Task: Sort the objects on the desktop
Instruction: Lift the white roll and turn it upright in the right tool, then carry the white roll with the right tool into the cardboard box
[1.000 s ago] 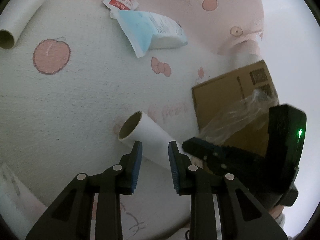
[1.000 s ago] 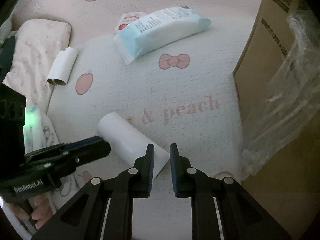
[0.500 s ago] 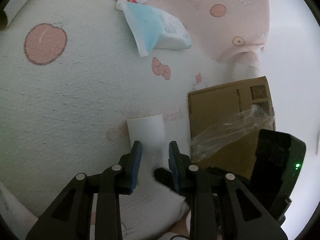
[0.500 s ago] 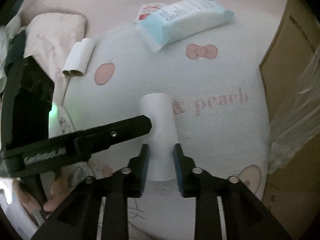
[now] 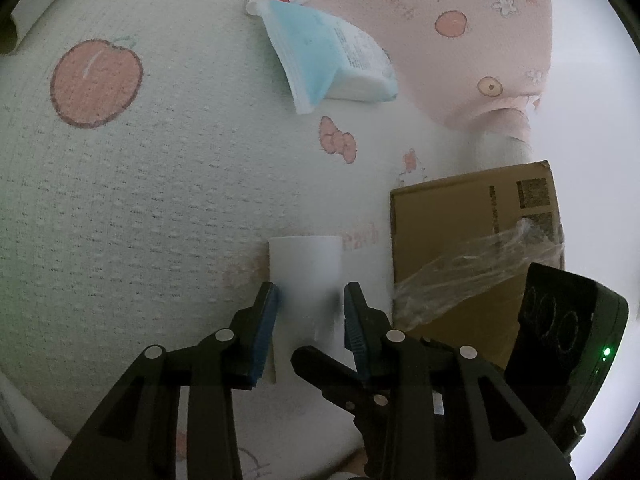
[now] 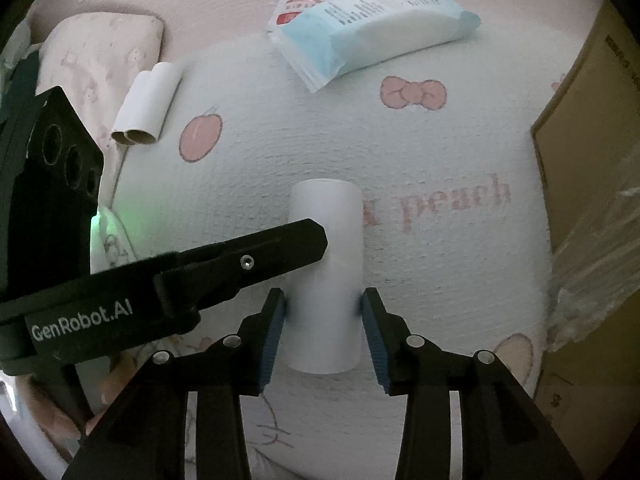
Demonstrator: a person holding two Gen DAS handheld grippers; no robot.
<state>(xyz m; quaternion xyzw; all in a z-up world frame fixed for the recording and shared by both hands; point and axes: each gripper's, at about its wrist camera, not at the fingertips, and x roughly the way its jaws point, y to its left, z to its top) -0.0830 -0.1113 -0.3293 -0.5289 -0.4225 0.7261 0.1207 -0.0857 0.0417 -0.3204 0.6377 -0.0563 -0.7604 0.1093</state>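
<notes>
**Two grippers meeting on one white paper tube**

The white paper tube (image 6: 326,276) lies lengthwise between the blue pads (image 6: 272,336) of the right gripper (image 6: 323,334), its near end level with them, its far end pointing ahead of the fingertips. Both pads press its sides — the jaws are clamped on it. The left gripper (image 5: 309,322) straddles the same tube (image 5: 306,276); whether its pads touch the tube or stand just apart cannot be told. One left finger crosses in front of the tube from the left in the right wrist view. Beyond the fingertips lies a blue tissue pack (image 6: 372,24); to their right, a cardboard box (image 5: 476,240).
</notes>
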